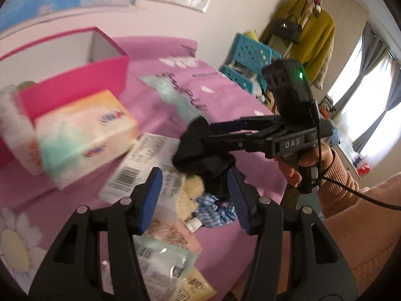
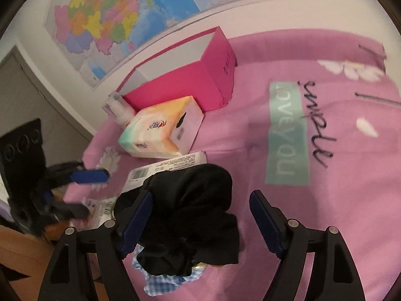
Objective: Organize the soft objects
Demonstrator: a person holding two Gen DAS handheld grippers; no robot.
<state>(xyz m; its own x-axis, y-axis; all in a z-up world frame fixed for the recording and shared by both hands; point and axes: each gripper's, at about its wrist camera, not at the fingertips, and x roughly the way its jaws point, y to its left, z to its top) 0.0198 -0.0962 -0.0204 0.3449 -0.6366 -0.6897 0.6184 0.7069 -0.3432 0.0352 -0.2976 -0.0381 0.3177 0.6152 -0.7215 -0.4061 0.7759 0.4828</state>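
The right gripper [image 2: 200, 195] stood wide open around a crumpled black cloth [image 2: 195, 213]. The cloth's bulk leaned against the nine o'clock pad, and the three o'clock pad was clear of it, so nothing was pinched. The left gripper [image 1: 195, 173] was partly open with nothing clamped. The cloth's lower edge hung just beyond its tips.

To do this step well, the right jaws probably needed to centre on the thick middle of the bundle before closing. A bite on a loose fold at one side would likely let the rest trail. The close should also stay shallow, because a blue checked cloth [image 2: 160, 283] lay directly under the black one and could be caught with it. The left gripper could pin that lower cloth or stay clear. From the cloth, the open pink box [image 2: 180, 85] sat at about eleven o'clock in the right wrist view and looked the likely destination. A tissue pack [image 2: 160, 130] stood in front of it and would have to be cleared.

The black cloth was matte, limp and heavily gathered, with ruffled folds at its six o'clock edge and a rounded hump at twelve. It rested on the pink bedsheet [image 2: 338, 200], partly over printed packets [image 1: 140, 168]. Whether it was a sock or a garment could not be told.
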